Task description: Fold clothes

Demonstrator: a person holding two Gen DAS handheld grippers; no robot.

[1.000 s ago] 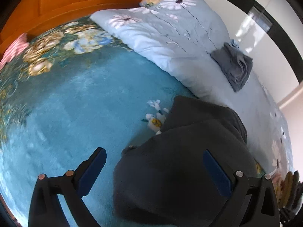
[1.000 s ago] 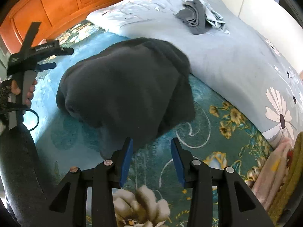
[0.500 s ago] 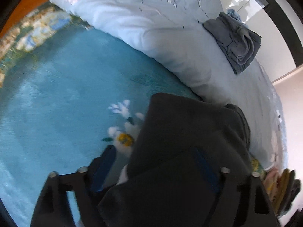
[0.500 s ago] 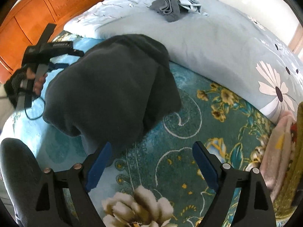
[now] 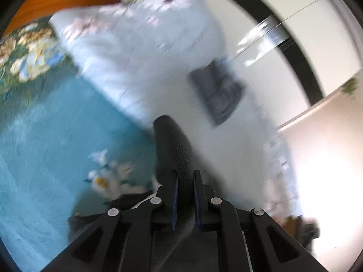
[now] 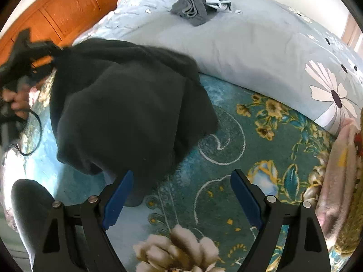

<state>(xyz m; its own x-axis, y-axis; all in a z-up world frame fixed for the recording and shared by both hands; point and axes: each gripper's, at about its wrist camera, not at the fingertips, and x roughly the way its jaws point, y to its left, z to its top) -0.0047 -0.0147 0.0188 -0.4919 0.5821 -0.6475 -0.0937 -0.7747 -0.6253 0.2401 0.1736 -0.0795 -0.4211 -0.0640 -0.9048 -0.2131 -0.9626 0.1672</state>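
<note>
A dark grey fleece garment (image 6: 127, 104) lies bunched on the teal floral blanket (image 6: 226, 158). My left gripper (image 5: 185, 181) is shut on a fold of this garment (image 5: 172, 145) and lifts it; the view is blurred by motion. In the right wrist view the left gripper (image 6: 34, 52) holds the garment's far left edge, raised. My right gripper (image 6: 179, 192) is open and empty, just in front of the garment's near edge, with its left finger (image 6: 118, 195) beside the cloth.
A light blue flowered duvet (image 6: 249, 45) lies behind the garment, with a small pile of grey folded clothes (image 6: 192, 9) on it. A wooden headboard (image 6: 68, 11) is at the back left. Pink and yellow folded cloth (image 6: 340, 170) sits at the right edge.
My left gripper went down over the garment's edge, shut on it and lifted it. My right gripper opened wide and drew in close to the garment's near edge.
</note>
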